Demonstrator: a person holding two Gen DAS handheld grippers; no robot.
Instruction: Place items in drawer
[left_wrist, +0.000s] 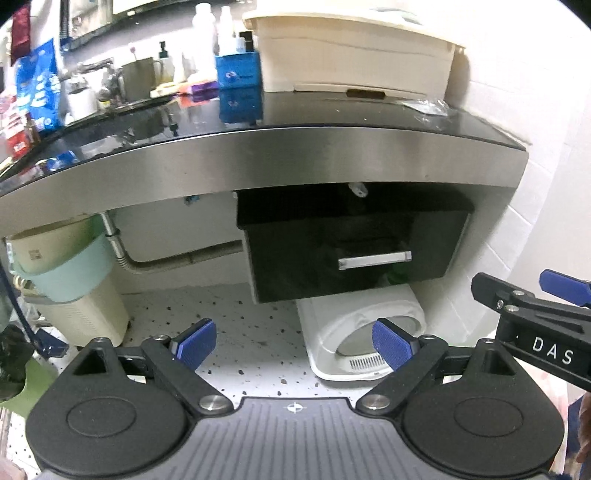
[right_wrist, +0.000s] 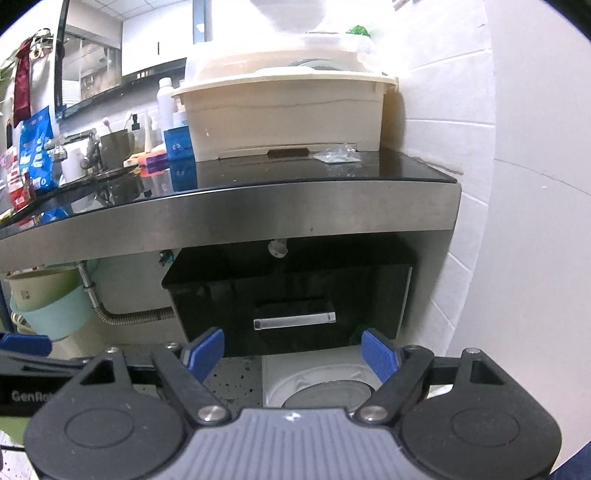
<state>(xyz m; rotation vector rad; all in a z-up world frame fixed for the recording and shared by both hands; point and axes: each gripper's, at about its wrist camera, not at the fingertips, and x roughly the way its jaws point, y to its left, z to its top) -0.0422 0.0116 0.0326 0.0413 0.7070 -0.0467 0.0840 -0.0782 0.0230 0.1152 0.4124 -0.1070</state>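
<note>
Two grippers, both empty: left gripper (left_wrist: 293, 345) jaws wide apart, right gripper (right_wrist: 293, 354) jaws apart. One black drawer (left_wrist: 351, 251) under the counter (left_wrist: 258, 162), shut, one silver handle (left_wrist: 375, 259). On the counter: one cream bin (left_wrist: 354, 62), one blue box (left_wrist: 238, 74), one clear wrapper (left_wrist: 428, 107). One white scale (left_wrist: 362, 332) on the floor below the drawer.

The counter (left_wrist: 332, 114) top is glossy black over a brushed-metal edge. The drawer (left_wrist: 354, 258) front is glossy black with a smooth metal handle (left_wrist: 375, 259). The bin (left_wrist: 354, 62) looks matt cream plastic. The floor (left_wrist: 240, 325) is speckled.
</note>
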